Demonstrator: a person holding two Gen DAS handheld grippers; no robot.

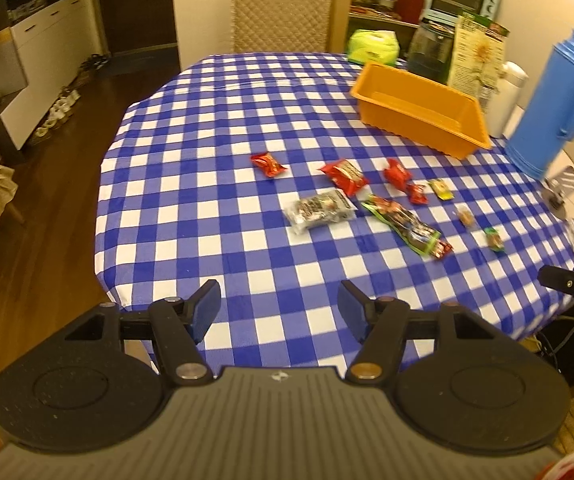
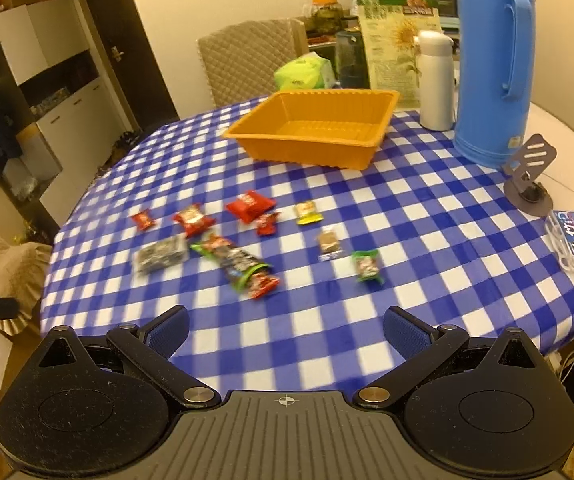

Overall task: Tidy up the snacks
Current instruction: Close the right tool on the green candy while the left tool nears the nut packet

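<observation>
I see bare checked tablecloth (image 2: 427, 240) between my fingers and the snacks; the blue thermos (image 2: 491, 60) and phone stand (image 2: 529, 176) crowd the right.

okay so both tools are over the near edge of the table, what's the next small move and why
Probably ease the right tool forward and down over the small green packet. Its jaws stand open and empty, that snack lies nearest it, and the orange tray is empty, with every snack on the checked cloth.

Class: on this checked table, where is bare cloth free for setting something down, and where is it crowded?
Free: the wide strip of checked cloth between the near table edge and the snack packets, and the stretch between the packets and the orange tray. Crowded: the far right, where the blue flask, white bottle and grey stand cluster.
</observation>
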